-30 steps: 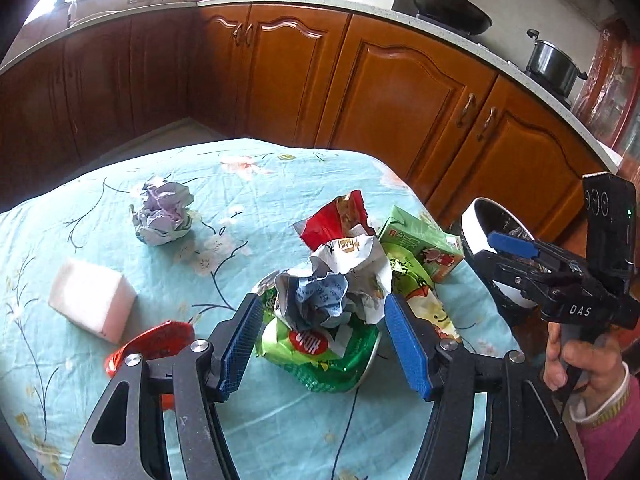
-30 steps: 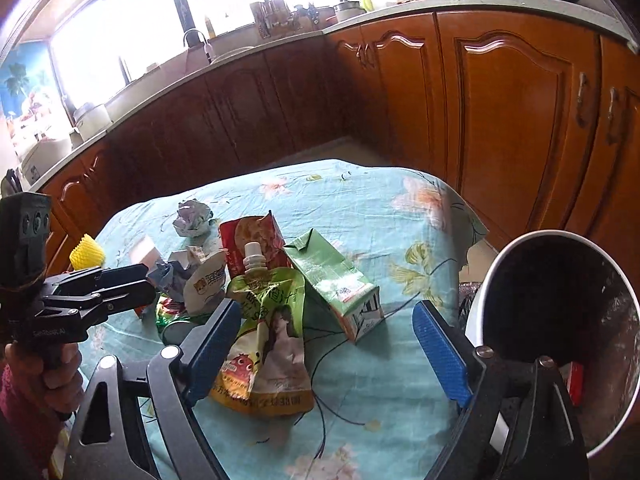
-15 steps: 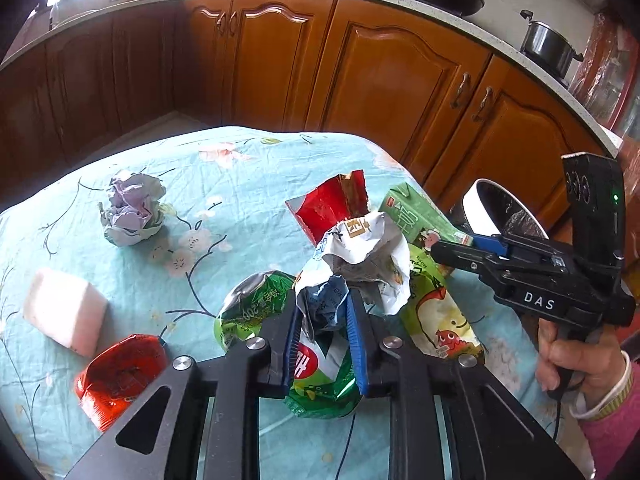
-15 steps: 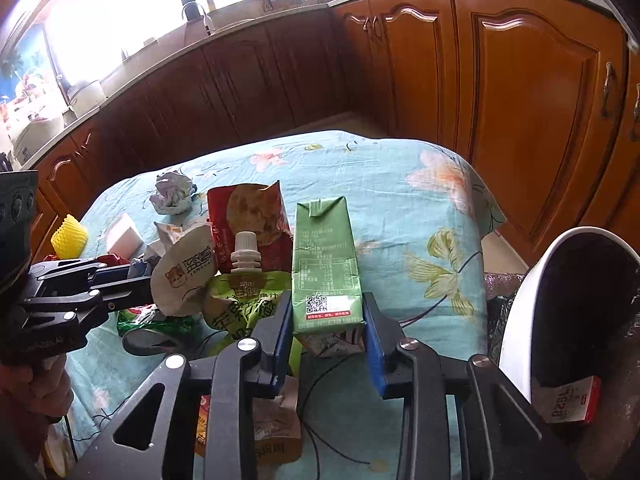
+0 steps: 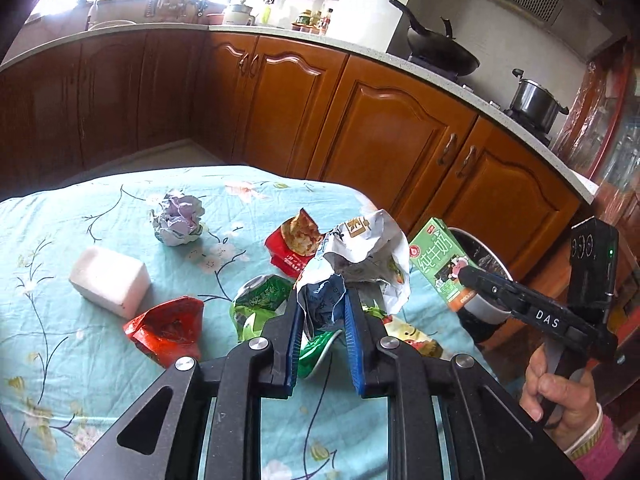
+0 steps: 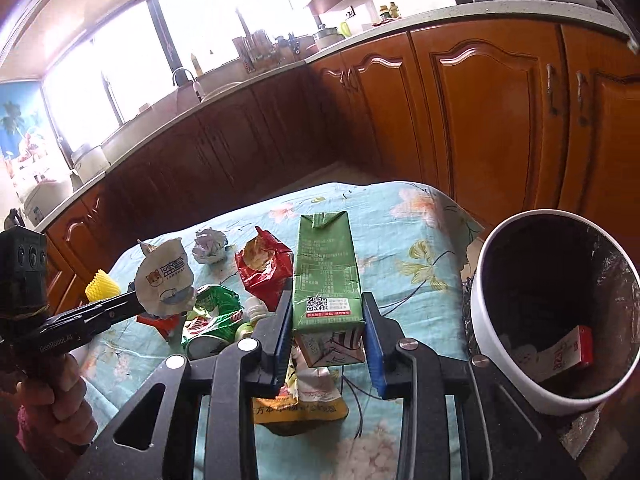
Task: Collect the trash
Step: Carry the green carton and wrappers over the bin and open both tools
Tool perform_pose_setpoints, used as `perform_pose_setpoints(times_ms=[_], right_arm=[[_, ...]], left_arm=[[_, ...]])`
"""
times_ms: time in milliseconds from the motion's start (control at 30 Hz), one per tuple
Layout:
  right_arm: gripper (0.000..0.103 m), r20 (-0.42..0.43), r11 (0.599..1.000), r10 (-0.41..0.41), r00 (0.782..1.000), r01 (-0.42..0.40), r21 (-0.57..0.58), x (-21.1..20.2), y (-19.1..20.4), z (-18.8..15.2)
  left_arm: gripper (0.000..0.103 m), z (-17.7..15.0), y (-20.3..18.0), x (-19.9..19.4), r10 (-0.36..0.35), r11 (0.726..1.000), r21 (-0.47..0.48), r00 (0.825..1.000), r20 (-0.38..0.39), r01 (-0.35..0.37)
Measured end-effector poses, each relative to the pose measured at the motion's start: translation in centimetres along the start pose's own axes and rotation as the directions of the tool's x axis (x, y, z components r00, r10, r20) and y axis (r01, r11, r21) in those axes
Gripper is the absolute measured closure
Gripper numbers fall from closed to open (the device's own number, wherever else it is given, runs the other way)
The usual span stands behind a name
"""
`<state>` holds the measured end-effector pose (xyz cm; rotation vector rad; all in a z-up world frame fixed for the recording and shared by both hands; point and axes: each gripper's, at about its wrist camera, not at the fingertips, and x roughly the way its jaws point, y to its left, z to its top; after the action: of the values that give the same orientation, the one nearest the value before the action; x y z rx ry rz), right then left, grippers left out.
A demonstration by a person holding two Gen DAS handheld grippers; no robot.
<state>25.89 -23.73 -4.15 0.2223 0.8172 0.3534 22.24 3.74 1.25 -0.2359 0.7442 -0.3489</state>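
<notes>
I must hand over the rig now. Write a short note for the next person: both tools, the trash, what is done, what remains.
Left tool: shut on the crumpled white wrapper, lifted.
Right tool: shut on the green milk carton, raised beside the white bin.
Done: one red-white box lies in the bin.
Left on the table: paper ball, white block, two red wrappers, green wrapper, yellow pouch.

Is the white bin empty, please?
No. The white bin already holds a red-and-white packet near its bottom.
</notes>
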Motion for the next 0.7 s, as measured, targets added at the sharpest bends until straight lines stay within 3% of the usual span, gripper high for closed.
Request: perform_pose_setpoints(times_ms=[367, 700], right_arm=[[0.071, 0.056, 0.996, -0.047, 0.997, 0.043, 0.079, -5.6, -2.0, -2.3], [0.071, 0.107, 0.984, -0.122, 0.987, 0.107, 0.14, -10.4, -4.9, -3.8]], left_arm=[[0.085, -0.2, -4.9, 0.3, -0.107, 0.991, 0.076, 0.994, -0.026, 0.108], [0.085, -0.3, -8.9, 2.2, -0.133, 0.983, 0.116, 0.989, -0.064, 0.14]])
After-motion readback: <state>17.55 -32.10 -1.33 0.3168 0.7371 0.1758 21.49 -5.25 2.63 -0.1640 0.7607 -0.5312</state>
